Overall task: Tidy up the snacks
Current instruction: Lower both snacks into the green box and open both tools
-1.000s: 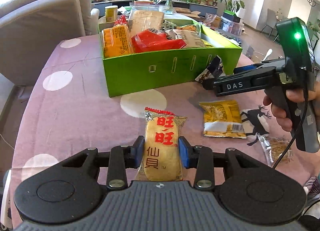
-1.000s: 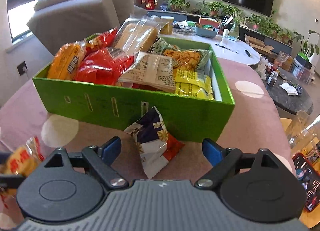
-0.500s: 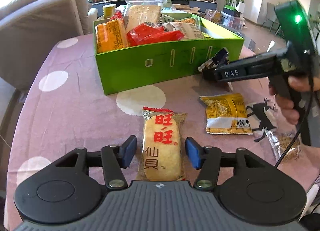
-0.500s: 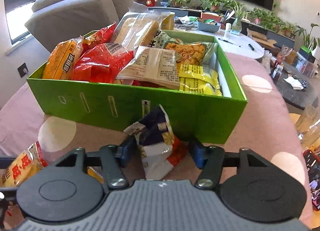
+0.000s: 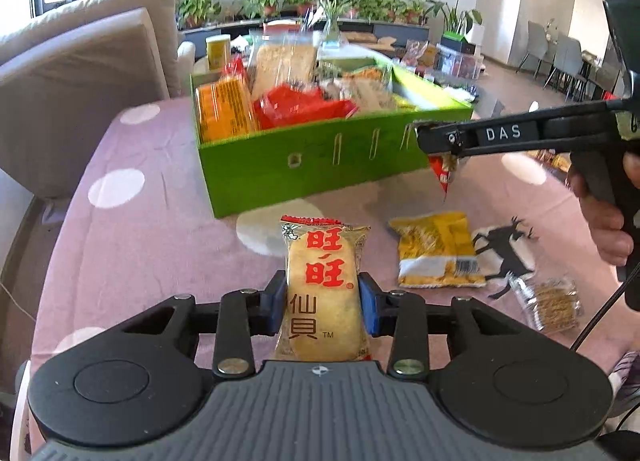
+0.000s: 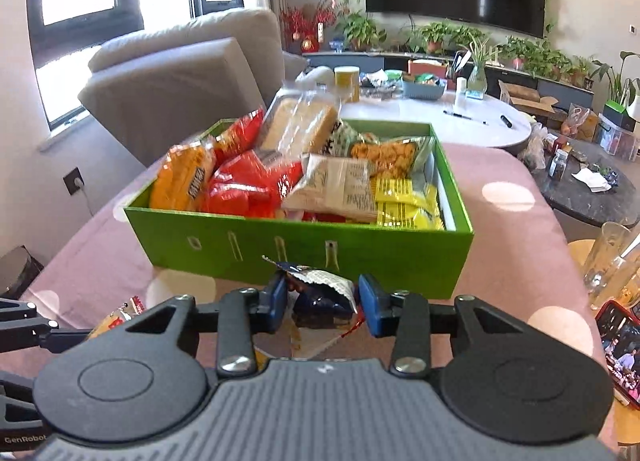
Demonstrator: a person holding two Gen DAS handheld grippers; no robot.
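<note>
A yellow rice cracker packet (image 5: 322,261) with red characters lies on the pink tablecloth, and my left gripper (image 5: 323,303) is shut on its near half. The green box (image 5: 320,165) stands beyond it, full of snack packets. In the right wrist view my right gripper (image 6: 323,301) is just in front of the green box (image 6: 304,249). Its jaws are closing, and the pads press a dark blue snack packet (image 6: 316,303). In the left wrist view the right gripper (image 5: 436,137) is above the table, with the packet's red corner (image 5: 442,171) hanging under it.
A yellow packet (image 5: 436,253) and a clear bag of brown snacks (image 5: 554,303) lie on the cloth at the right. A person's hand (image 5: 608,217) holds the right gripper's handle. A drinking glass (image 6: 612,261) and a phone (image 6: 620,353) sit at the table's right edge. A sofa (image 5: 80,73) stands at the left.
My left gripper opened briefly, then shut again on the rice cracker packet. My right gripper moved in around the dark blue packet, shut on it and rose from the table.
</note>
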